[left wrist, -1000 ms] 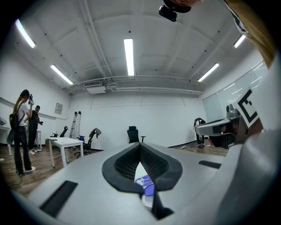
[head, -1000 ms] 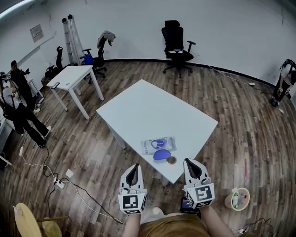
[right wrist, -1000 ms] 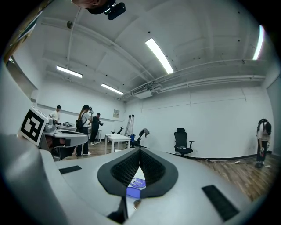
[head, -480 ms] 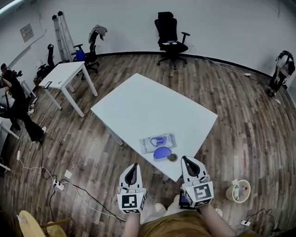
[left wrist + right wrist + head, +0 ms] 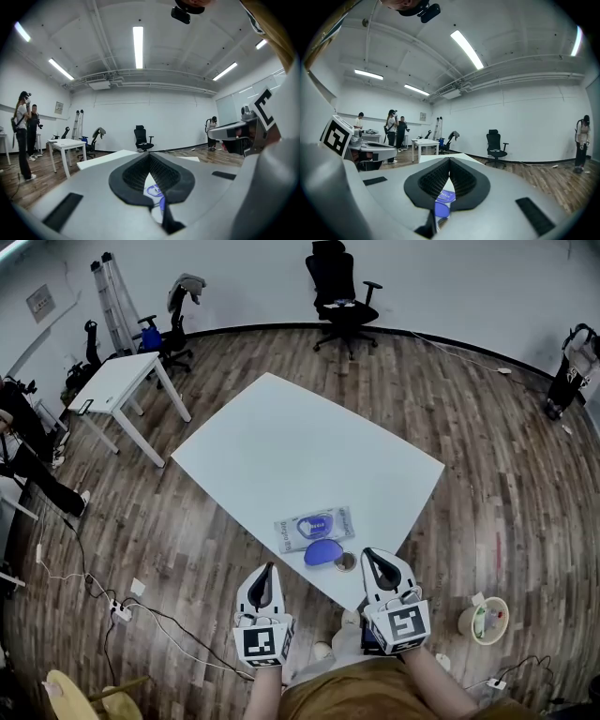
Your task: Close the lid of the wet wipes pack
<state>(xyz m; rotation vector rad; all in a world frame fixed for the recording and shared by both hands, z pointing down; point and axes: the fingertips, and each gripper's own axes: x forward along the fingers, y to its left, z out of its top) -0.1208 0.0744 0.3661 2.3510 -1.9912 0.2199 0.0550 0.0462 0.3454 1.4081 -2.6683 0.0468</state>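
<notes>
Wet wipes pack, likely soft and light, lies flat near the front edge of the bench, its stiffer blue lid flipped open toward the left tool and right tool, both pinched together and empty; best pressed at the lid's free rim.

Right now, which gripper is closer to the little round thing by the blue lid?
Right. The right gripper sits just right of the round thing; the left gripper is well off to its left.
</notes>
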